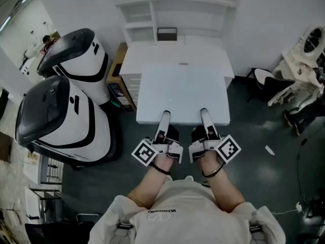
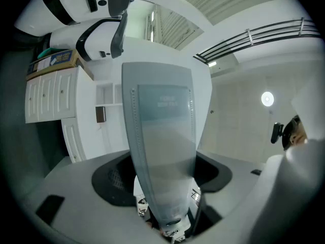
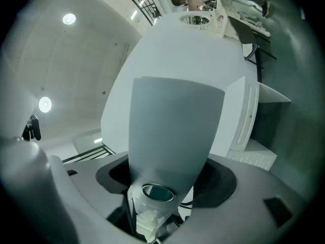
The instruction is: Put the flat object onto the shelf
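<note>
A large flat white board (image 1: 183, 93) hangs level in front of a white desk (image 1: 134, 55), most of it over the floor. My left gripper (image 1: 165, 116) and right gripper (image 1: 203, 113) are side by side on its near edge, each upper finger lying on top of the board and clamped on it. The white shelf unit (image 1: 175, 1) stands against the wall behind the desk. In the left gripper view one grey finger (image 2: 162, 151) runs along the board (image 2: 202, 105). In the right gripper view a grey finger (image 3: 172, 136) covers the board (image 3: 188, 50). The lower fingers are hidden.
Two white-and-black robot bodies (image 1: 76, 55) (image 1: 56, 121) stand close on the left. A drawer unit (image 1: 131, 85) sits under the desk's left end. A dark box (image 1: 166, 33) stands in a low shelf compartment. White equipment (image 1: 304, 55) and a chair (image 1: 266, 80) are on the right.
</note>
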A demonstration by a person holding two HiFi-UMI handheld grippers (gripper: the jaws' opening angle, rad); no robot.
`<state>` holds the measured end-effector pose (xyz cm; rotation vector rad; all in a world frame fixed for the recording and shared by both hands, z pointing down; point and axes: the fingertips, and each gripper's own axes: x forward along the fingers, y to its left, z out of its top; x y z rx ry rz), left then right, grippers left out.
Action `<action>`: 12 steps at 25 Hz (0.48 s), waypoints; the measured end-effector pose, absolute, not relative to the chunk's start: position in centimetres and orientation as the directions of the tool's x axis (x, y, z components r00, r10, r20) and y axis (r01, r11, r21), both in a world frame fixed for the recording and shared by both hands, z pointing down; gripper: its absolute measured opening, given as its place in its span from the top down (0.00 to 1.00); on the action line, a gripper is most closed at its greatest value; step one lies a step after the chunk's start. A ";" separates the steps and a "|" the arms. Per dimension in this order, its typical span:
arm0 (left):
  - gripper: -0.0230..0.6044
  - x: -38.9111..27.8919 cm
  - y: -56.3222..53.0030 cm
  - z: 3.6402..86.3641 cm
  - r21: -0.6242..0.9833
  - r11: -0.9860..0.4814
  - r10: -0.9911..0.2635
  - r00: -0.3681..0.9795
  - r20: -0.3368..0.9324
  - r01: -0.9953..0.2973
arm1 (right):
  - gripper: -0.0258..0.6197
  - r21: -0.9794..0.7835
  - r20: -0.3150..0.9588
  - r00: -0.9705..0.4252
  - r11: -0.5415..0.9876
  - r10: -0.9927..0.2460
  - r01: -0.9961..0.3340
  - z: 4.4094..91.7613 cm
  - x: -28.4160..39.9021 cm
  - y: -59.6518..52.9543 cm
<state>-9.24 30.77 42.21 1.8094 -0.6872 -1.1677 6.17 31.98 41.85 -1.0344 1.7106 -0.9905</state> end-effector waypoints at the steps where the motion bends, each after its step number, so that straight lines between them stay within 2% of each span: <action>1: 0.46 -9.3 30.7 42.2 0.874 -0.485 -0.797 0.412 -0.443 0.001 | 0.46 -0.915 -0.273 -0.266 0.335 -0.924 -0.224 41.8 6.2 32.0; 12: 0.46 -10.8 30.6 42.4 0.877 -0.480 -0.793 0.418 -0.443 0.017 | 0.45 -0.912 -0.273 -0.251 0.333 -0.929 -0.240 41.7 4.7 32.0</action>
